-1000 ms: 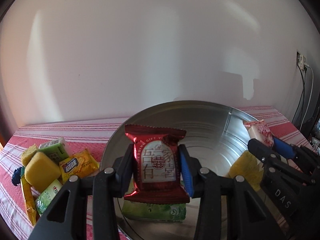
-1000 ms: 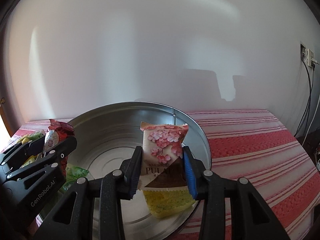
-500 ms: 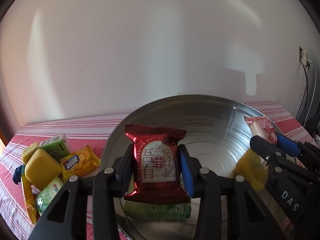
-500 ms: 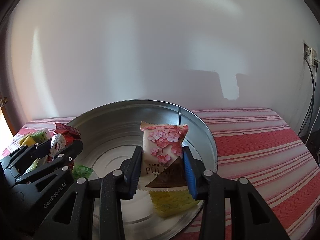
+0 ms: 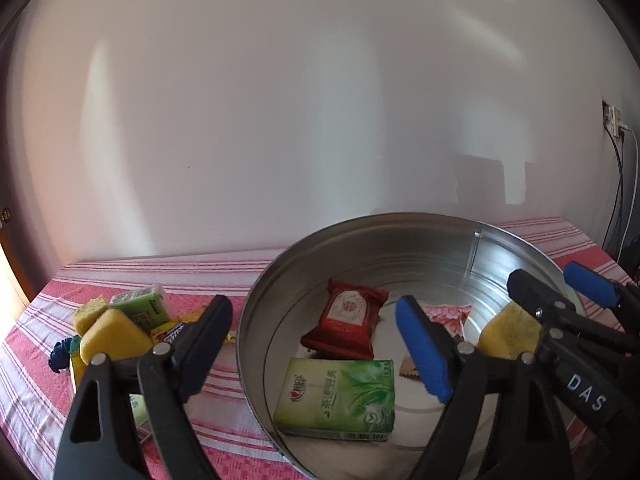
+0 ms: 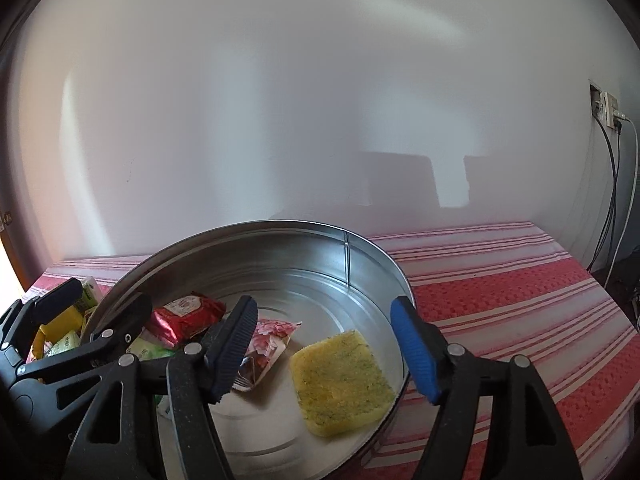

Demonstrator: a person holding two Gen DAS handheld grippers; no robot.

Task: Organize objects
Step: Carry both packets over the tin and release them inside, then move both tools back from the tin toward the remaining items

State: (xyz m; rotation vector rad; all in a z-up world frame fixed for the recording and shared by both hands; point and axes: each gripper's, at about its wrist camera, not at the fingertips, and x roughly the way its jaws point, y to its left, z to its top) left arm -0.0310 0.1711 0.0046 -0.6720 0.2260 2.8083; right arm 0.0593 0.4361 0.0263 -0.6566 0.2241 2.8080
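Packets (image 5: 344,326) in the tin (image 5: 256,320) look light, crinkly and slippery, best pinched across flat faces; both the left gripper (image 5: 316,336) and right gripper (image 6: 324,344) are opening, nothing between their jaws.

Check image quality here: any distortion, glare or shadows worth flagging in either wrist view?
Left wrist: strong fisheye bend, dark corners, soft light streaks on the wall, everything sharp. Right wrist: same bend, blocky shadows on the wall, mild sheen inside the metal tub.

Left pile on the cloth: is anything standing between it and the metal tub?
Only the tub's own raised wall; the cloth between it and the pile shows nothing else. The left gripper's jaws are opening, empty.
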